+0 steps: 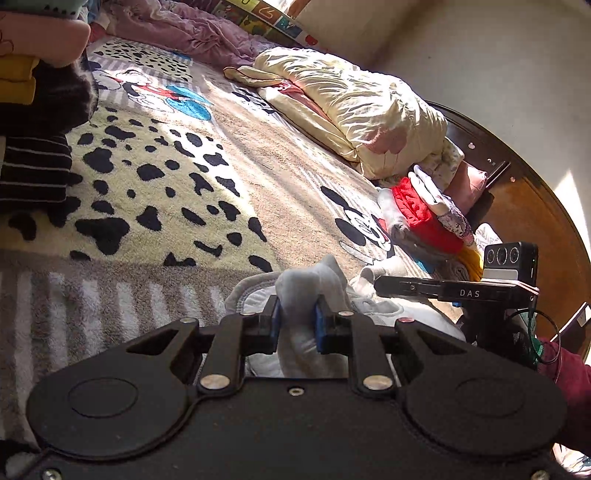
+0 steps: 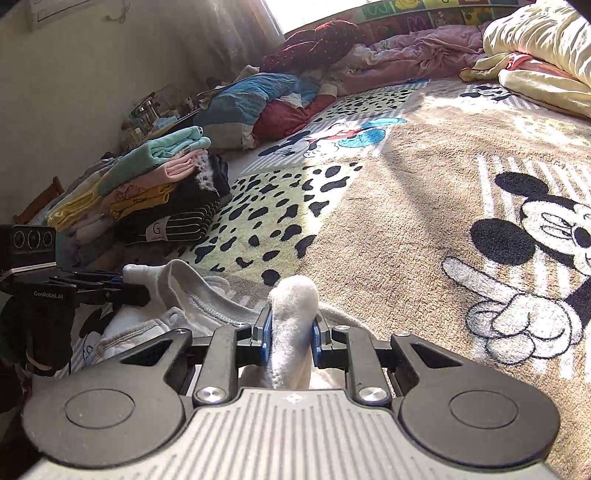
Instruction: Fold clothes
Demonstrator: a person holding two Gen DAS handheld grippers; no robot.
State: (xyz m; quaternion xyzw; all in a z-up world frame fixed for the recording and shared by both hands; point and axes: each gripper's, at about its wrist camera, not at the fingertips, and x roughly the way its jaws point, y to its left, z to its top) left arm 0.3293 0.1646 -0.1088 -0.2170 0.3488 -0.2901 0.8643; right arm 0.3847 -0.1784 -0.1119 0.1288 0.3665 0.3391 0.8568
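- We see no box or basket here; the clothes sit in stacks on the blanket (image 2: 424, 221), a plush bed cover with cartoon mice and black spots.
- Our left gripper (image 1: 297, 323) is clamped on a bunched fold of the pale grey garment (image 1: 314, 284), blue pads pressing both sides.
- Our right gripper (image 2: 291, 334) pinches another white fold of that garment (image 2: 192, 295), which lies at the blanket's near edge.
- A folded pile (image 2: 155, 192) stands at the left edge; a red-topped heap (image 1: 424, 218) lies at the right edge by the dark headboard (image 1: 524, 192).
- A cream duvet (image 1: 354, 110) and a purple quilt (image 1: 192, 33) crowd the far edge under sunlight.
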